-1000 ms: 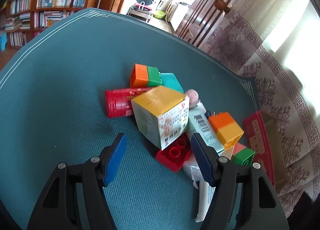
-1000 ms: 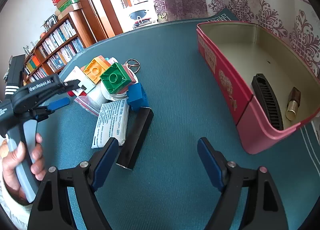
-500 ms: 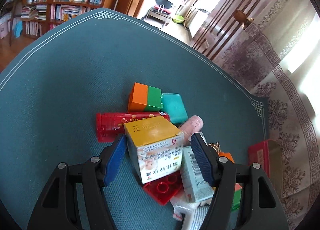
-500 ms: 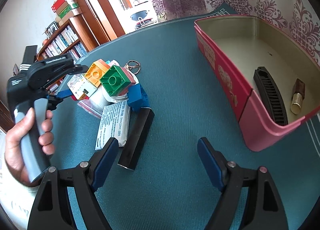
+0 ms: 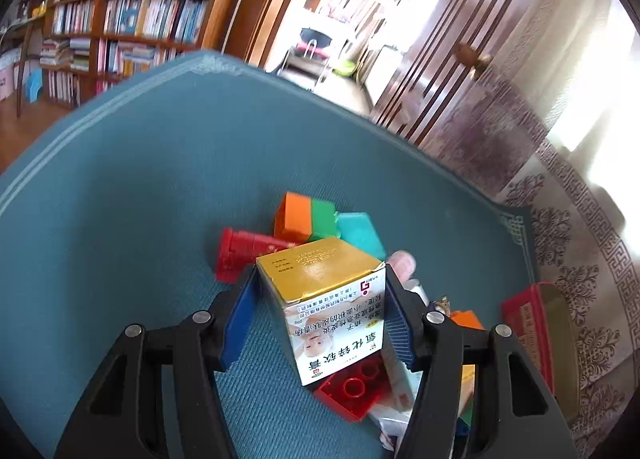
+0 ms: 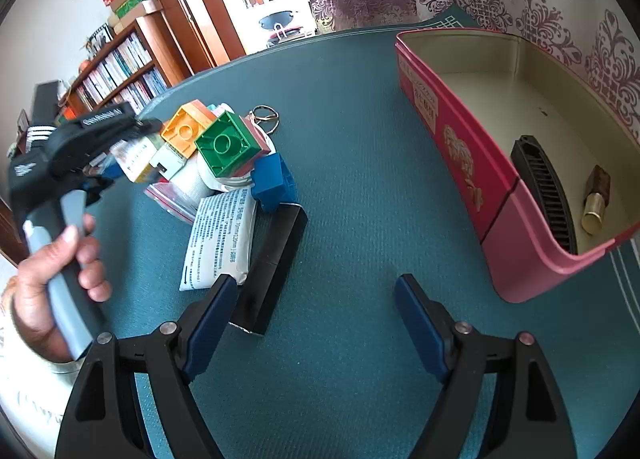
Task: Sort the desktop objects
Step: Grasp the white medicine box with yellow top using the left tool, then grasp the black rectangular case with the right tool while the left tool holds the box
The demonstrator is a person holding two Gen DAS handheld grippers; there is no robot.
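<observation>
A cube-shaped carton with a yellow top (image 5: 336,299) stands in a heap of things on the teal tablecloth (image 5: 140,199). My left gripper (image 5: 320,279) has its jaws closing on it, and both blue pads touch its sides. The right wrist view shows the same gripper (image 6: 100,139) held by a hand at the heap's left side. My right gripper (image 6: 316,287) hangs open over bare cloth, with nothing between its fingers. It is just right of a black bar (image 6: 276,263) and a white printed packet (image 6: 220,235).
The heap holds a red brick (image 5: 352,391), a red tube (image 5: 244,251), an orange-green brick (image 5: 304,217), a teal case (image 5: 360,233), a green brick (image 6: 226,147) and a blue brick (image 6: 274,179). At the right an open pink tin (image 6: 460,147) holds a black comb (image 6: 544,187) and a lipstick (image 6: 596,199).
My left gripper has come forward around the yellow-topped carton and its jaws have narrowed onto the carton's sides. The right gripper has stayed put and open.
</observation>
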